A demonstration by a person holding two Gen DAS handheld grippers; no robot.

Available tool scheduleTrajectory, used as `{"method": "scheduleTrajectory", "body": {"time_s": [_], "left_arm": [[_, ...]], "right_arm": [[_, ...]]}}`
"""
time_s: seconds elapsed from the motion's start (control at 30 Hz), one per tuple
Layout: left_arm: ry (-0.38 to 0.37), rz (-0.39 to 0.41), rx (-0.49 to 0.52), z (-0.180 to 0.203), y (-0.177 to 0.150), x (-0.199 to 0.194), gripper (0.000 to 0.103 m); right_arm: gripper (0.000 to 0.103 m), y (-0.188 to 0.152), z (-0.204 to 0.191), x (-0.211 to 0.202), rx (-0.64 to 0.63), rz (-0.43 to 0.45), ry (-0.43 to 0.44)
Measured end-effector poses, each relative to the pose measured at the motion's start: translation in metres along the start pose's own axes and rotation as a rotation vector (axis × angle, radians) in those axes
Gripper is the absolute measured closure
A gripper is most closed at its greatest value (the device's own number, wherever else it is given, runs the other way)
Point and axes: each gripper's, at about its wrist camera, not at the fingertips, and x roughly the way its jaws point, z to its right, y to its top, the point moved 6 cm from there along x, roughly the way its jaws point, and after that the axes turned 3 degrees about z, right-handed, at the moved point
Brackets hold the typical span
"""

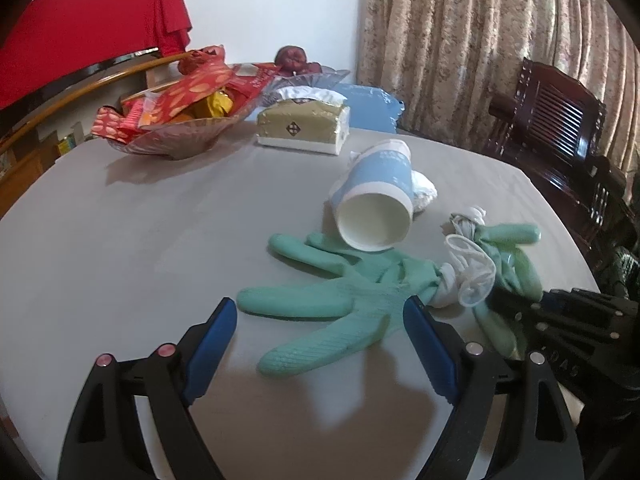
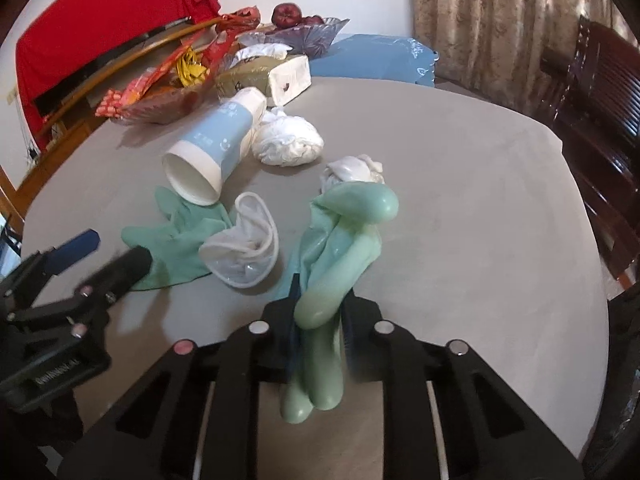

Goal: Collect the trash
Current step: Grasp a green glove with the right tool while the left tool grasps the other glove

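Note:
Two green rubber gloves lie on the grey table (image 1: 120, 220). One glove (image 1: 328, 304) lies flat with its fingers spread between the blue pads of my open left gripper (image 1: 320, 316), which also shows in the right wrist view (image 2: 108, 256). My right gripper (image 2: 320, 308) is shut on the second green glove (image 2: 340, 248), also seen in the left wrist view (image 1: 508, 276). A blue and white paper cup (image 1: 376, 204) lies on its side, its rim on the flat glove. Crumpled white tissue (image 2: 286, 140) lies behind the cup. A smaller tissue wad (image 2: 352, 168) sits at the held glove's far end.
A tissue box (image 1: 304, 124), a glass bowl of red snack packets (image 1: 176, 112), a glass fruit dish (image 2: 308, 32) and a blue bag (image 2: 380, 60) stand at the table's far side. A dark wooden chair (image 1: 552, 120) stands to the right, before a curtain.

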Motion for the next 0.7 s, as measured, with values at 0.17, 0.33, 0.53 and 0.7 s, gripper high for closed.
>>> {"method": "scheduleTrajectory", "body": {"time_s": [0.17, 0.33, 0.53, 0.7], "left_arm": [[-0.031, -0.026, 0.022, 0.009, -0.002, 0.005, 0.02], [-0.043, -0.1, 0.025, 0.017, -0.007, 0.019, 0.02], [-0.003, -0.143, 0.008, 0.015, -0.01, 0.029, 0.037], [-0.03, -0.122, 0.039, 0.024, -0.009, 0.025, 0.082]], "right_arm": [[0.089, -0.003, 0.021, -0.011, 0.024, 0.019, -0.051], [0.089, -0.011, 0.037, -0.023, 0.035, 0.027, -0.075], [0.089, -0.014, 0.041, -0.031, 0.053, 0.036, -0.081], [0.089, -0.015, 0.035, -0.039, 0.04, 0.046, -0.078]]}}
